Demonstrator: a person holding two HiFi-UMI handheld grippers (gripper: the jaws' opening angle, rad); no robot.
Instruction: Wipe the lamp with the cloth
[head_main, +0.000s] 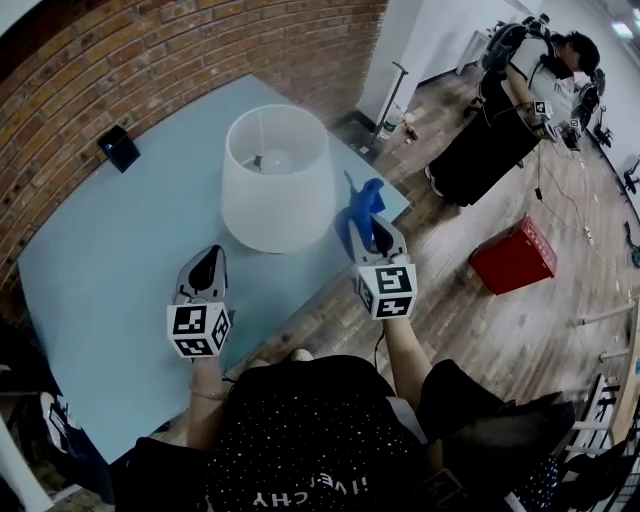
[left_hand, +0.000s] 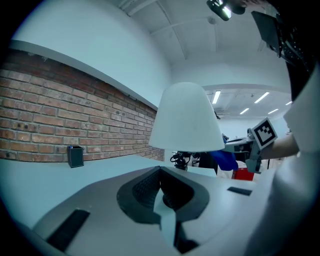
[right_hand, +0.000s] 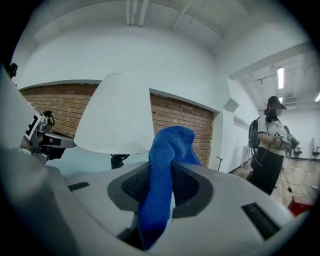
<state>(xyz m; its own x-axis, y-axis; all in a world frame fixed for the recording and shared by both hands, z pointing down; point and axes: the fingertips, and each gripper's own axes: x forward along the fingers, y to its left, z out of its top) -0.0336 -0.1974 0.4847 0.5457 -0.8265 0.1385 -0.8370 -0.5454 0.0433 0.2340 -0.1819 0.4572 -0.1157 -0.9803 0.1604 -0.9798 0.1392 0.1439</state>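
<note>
The cloth (head_main: 362, 203) beside the lamp (head_main: 275, 175), frame centre.
The right hand-held gripper (head_main: 373, 232) clamps the cloth; the left hand-held gripper (head_main: 205, 268) is closed, empty. Wipe lightly, lest the lamp tip.

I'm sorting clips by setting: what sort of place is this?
Probably an open lab or studio: a brick wall, wood floor with a red crate, and another person wearing gear nearby.

Wall: red brick wall (head_main: 200, 50) across the upper left of the head view, meeting a white pillar (head_main: 400, 40) at top centre.
Table: pale blue table (head_main: 110, 250) filling the left half.
Floor: wood planks (head_main: 480, 330) on the right.
On floor: red box (head_main: 513, 255), possibly a crate, right of centre.
Light: ceiling strip lights (left_hand: 216, 96), lit, right of centre in the left gripper view.
</note>
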